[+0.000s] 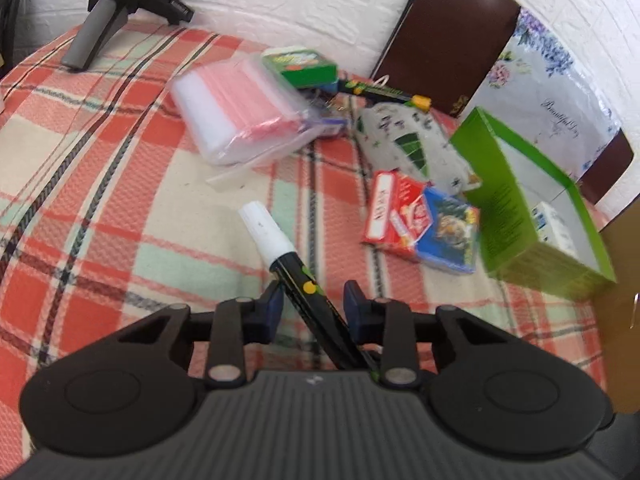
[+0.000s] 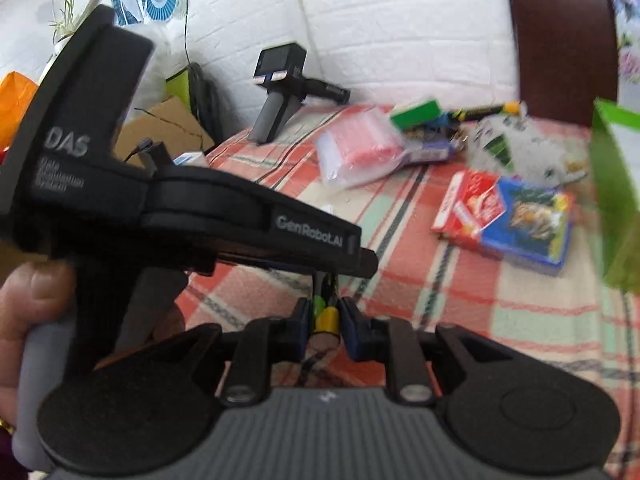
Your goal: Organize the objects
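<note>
A black marker with a white cap lies slanted between the fingers of my left gripper. It leans by the left pad and a gap shows at the right pad, so the jaws stand open around it. In the right wrist view my right gripper is shut on the marker's yellow rear end. The left gripper crosses just above it, held by a hand. An open green box stands at the right, with red and blue card packs beside it.
On the plaid cloth lie a stack of pink zip bags, a small green box, a second marker and a patterned pouch. A spare gripper stands at the back left. A brown chair back leans by the wall.
</note>
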The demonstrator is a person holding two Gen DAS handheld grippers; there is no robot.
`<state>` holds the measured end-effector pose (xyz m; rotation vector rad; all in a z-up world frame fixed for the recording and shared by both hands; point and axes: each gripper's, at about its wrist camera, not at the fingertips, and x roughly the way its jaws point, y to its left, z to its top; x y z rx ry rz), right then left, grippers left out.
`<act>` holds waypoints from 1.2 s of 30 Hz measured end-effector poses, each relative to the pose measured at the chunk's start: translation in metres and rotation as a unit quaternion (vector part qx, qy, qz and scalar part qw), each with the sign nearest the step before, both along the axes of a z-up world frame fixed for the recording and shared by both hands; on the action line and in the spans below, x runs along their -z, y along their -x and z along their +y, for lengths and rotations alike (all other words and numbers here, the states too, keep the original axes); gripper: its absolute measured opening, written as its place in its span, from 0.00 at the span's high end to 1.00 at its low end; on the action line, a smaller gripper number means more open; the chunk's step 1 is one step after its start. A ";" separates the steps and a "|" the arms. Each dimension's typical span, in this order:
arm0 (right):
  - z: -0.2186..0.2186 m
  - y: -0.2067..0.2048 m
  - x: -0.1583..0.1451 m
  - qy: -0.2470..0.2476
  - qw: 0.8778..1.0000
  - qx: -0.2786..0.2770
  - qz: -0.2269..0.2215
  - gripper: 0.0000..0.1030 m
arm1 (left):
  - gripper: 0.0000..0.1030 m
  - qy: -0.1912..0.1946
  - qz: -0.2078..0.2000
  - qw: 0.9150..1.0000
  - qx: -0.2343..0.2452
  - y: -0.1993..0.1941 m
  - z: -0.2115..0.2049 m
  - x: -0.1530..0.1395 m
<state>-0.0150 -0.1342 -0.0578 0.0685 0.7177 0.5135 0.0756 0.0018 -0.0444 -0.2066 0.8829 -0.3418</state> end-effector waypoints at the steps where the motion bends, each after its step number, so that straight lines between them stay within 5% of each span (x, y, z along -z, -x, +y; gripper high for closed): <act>1: -0.005 0.002 -0.002 -0.002 1.000 0.005 -0.008 0.83 | 0.68 -0.004 -0.008 1.000 0.005 0.001 -0.005 -0.005; 11: -0.089 0.000 -0.025 -0.036 0.984 0.142 -0.099 0.83 | 0.72 -0.057 -0.110 0.984 0.125 -0.013 -0.124 -0.068; 18: -0.169 -0.036 -0.029 -0.053 0.964 0.228 -0.123 0.83 | 0.67 -0.078 -0.131 0.974 0.167 -0.044 -0.212 -0.074; 20: -0.183 -0.050 -0.019 -0.031 0.960 0.256 -0.111 0.75 | 0.61 -0.109 -0.135 0.971 0.163 -0.051 -0.230 -0.069; 21: -0.191 -0.052 -0.014 -0.034 0.958 0.267 -0.101 0.60 | 0.61 -0.127 -0.137 0.969 0.161 -0.053 -0.236 -0.065; 28: -0.199 -0.033 0.001 -0.030 0.953 0.272 -0.129 0.58 | 0.61 -0.115 -0.112 0.977 0.138 -0.051 -0.205 -0.050; 32: -0.175 -0.016 -0.003 -0.012 0.956 0.242 -0.165 0.58 | 0.61 -0.088 -0.094 0.988 0.083 -0.047 -0.150 -0.047; 36: -0.134 -0.005 -0.011 0.010 0.966 0.178 -0.188 0.58 | 0.61 -0.109 -0.077 0.991 0.017 -0.042 -0.090 -0.036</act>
